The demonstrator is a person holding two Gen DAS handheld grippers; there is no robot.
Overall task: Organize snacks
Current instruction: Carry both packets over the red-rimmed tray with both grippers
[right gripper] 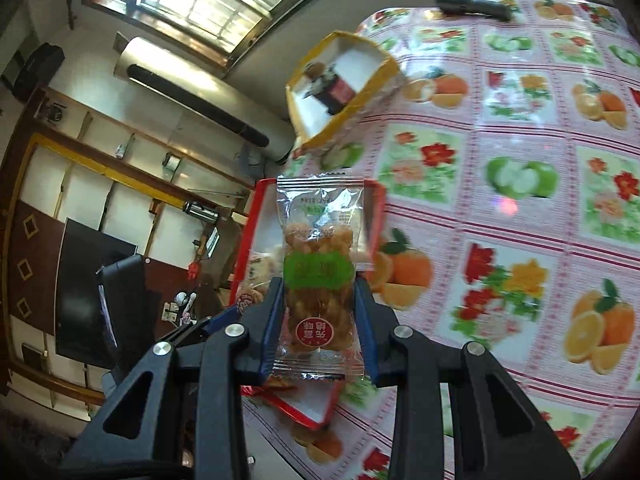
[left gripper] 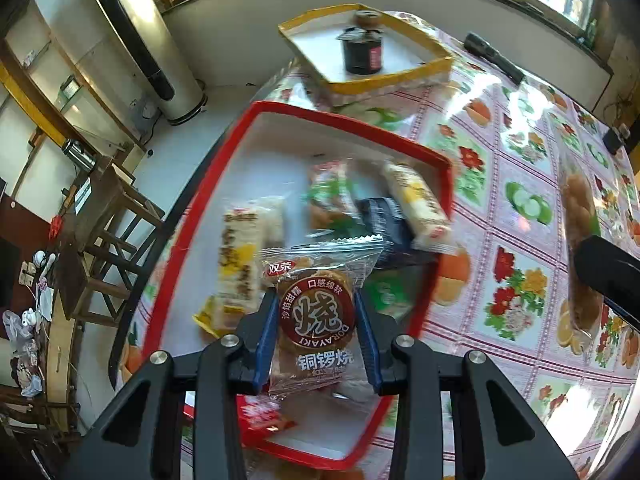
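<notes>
Carry step: left gripper (left gripper: 316,320) clamps dorayaki packet (left gripper: 318,312), right gripper (right gripper: 318,312) clamps twisted-snack packet (right gripper: 318,272); next, release both inside red-rimmed box (left gripper: 240,152).

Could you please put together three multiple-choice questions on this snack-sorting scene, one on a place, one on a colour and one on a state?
1. Where does the dark jar stand?
A. in the yellow-rimmed box
B. in the red-rimmed tray
C. on the bare tablecloth

2. What colour is the label band on the twist snack packet?
A. blue
B. green
C. black

3. What is the left gripper doing?
A. hanging open with nothing between its fingers
B. shut on the dorayaki packet
C. pressing a flashlight

Answers:
1 A, the jar sits inside the yellow-rimmed box, beyond the red-rimmed tray.
2 B, a green band crosses the middle of the packet held in the right gripper.
3 B, its blue pads clamp both sides of the dorayaki packet.
</notes>
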